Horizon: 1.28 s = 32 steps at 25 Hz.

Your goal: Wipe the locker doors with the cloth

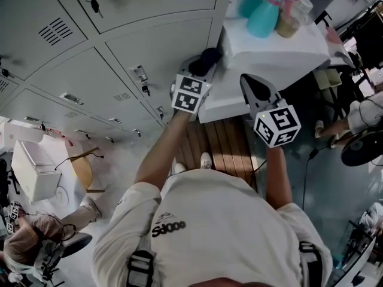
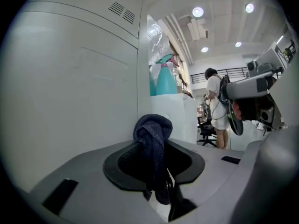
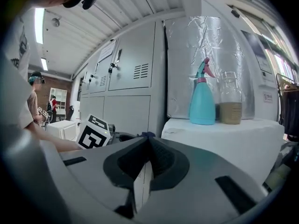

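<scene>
1 dark cloth (image 2: 152, 127), mostly hidden in head view behind L gripper (image 2: 155, 147), whose jaws pinch it. Bunched end sits by locker doors (image 1: 149, 43); touching or not, can't tell. Doors cut off by frame, perhaps 5+. R gripper (image 3: 148, 149): jaws together, nothing btwn. White ledge (image 3: 224, 129): 1 teal spray bottle (image 3: 202, 101), 1 jar (image 3: 230, 104).

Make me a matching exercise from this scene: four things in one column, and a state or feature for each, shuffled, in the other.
1. dark blue knitted cloth
2. teal plastic spray bottle
3. clear round jar
4. right gripper

A. shut, holding nothing
B. pink trigger on top
C. clamped in the left gripper
D. partly filled with tan contents

Pairs: 1-C, 2-B, 3-D, 4-A.
</scene>
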Available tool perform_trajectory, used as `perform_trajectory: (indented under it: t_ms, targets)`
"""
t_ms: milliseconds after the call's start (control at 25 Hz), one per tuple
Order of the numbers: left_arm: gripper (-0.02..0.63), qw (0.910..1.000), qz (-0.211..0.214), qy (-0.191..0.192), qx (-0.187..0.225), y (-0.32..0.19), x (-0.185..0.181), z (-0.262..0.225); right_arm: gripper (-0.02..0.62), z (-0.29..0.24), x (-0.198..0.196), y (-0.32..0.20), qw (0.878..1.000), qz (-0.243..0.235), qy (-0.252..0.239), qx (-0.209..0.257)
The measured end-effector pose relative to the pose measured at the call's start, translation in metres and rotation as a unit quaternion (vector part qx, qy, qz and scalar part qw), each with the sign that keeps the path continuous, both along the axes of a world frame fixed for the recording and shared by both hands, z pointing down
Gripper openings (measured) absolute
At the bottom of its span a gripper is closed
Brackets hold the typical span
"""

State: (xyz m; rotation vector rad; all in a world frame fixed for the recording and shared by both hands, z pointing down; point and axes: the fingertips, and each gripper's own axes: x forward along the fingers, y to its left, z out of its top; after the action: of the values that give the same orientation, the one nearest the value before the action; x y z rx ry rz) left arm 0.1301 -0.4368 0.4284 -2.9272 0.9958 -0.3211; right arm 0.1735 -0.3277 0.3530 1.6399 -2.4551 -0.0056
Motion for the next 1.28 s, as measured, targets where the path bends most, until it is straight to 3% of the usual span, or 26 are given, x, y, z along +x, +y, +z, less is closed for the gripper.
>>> perform_trajectory:
  t_ms: [160, 320, 560, 800, 880, 960, 1080, 1280]
  targets:
    - [0.121, 0.9992, -0.036, -0.013, -0.005, -0.002, -0.039, 0.01, 0.005, 0.007, -0.016, -0.004, 1.0, -0.021, -0.007, -0.007]
    - [0.121, 0.995, -0.095, -0.025, -0.018, -0.006, -0.105, 0.026, 0.005, 0.011, -0.052, -0.015, 0.998, -0.062, -0.011, -0.006]
    - [0.127, 0.9753, -0.218, -0.005, -0.036, -0.01, -0.222, 0.034, 0.005, 0.012, -0.103, -0.026, 0.993, -0.116, -0.01, -0.003]
    - [0.137, 0.9643, -0.261, -0.001, -0.042, -0.005, -0.278, 0.039, 0.005, 0.013, -0.123, -0.032, 0.991, -0.13, -0.01, -0.005]
    - [0.125, 0.9646, -0.257, 0.013, -0.055, -0.004, -0.283, 0.044, 0.005, 0.014, -0.12, -0.031, 0.992, -0.128, -0.008, -0.006]
    - [0.12, 0.9734, -0.217, 0.027, -0.068, -0.001, -0.272, 0.046, 0.005, 0.017, -0.112, -0.031, 0.993, -0.121, -0.005, -0.009]
    - [0.118, 0.9857, -0.155, 0.01, -0.066, -0.002, -0.231, 0.05, 0.005, 0.023, -0.092, -0.029, 0.995, -0.101, -0.006, -0.016]
    - [0.115, 0.9888, -0.136, 0.003, -0.061, -0.009, -0.176, 0.059, 0.005, 0.025, -0.055, -0.021, 0.998, -0.066, -0.003, -0.021]
